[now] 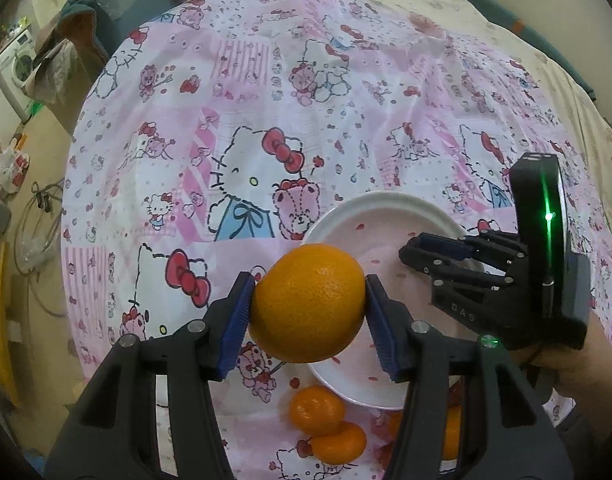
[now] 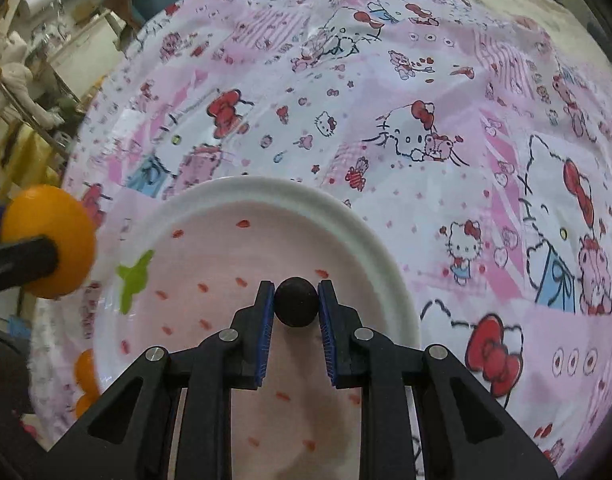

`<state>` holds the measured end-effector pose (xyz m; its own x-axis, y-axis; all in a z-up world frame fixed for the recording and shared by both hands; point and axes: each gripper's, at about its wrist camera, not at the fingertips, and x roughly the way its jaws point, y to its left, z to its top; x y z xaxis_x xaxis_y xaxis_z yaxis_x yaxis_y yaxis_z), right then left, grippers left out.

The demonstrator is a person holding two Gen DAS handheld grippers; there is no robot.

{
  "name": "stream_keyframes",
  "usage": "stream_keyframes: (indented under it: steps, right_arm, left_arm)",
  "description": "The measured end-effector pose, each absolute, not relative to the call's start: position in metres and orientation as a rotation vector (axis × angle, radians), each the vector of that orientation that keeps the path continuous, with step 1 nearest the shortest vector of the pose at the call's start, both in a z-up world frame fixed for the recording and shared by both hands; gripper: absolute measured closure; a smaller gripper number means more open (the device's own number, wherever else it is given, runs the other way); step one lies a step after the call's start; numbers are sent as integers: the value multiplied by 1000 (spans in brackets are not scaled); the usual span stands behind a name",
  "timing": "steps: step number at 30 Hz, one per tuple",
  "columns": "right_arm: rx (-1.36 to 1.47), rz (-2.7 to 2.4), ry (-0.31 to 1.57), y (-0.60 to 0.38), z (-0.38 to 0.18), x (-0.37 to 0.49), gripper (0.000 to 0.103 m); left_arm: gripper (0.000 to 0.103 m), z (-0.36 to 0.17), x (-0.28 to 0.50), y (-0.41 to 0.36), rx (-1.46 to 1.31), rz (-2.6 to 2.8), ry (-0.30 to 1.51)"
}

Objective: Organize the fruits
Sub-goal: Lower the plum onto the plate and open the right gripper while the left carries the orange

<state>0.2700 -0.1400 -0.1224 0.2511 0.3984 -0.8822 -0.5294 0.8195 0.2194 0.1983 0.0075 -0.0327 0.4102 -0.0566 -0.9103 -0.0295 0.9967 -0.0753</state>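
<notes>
The plate (image 2: 389, 264) holds no fruit yet. The left gripper (image 1: 307, 308) clamps a large orange (image 1: 307, 302) over its rim; the right gripper (image 2: 296, 304) pinches a small dark round fruit (image 2: 296, 302) above it — tangerines (image 1: 315, 410) wait on the cloth-covered tabletop (image 1: 266, 92).

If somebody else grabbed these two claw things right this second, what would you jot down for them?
Left gripper: shut on a large orange, held at the near-left edge of the plate.
Right gripper: shut on a small dark round fruit, held over the plate.
Plate: pink with a white rim; nothing visibly lying in it yet.
On the cartoon-print cloth, near the plate's closest edge: small mandarins, not yet picked up.
Done: two fruits picked up.
Left: probably set both on the plate, then fetch the mandarins.
</notes>
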Motion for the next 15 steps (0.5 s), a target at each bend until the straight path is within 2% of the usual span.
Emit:
stream_keyframes:
  steps: [10, 15]
  right_arm:
    - [-118, 626, 1136, -146, -105, 270, 74]
    - [13, 550, 1102, -177, -70, 267, 69]
  left_arm:
    - [52, -38, 202, 6, -116, -33, 1170]
    - [52, -41, 206, 0, -126, -59, 1165]
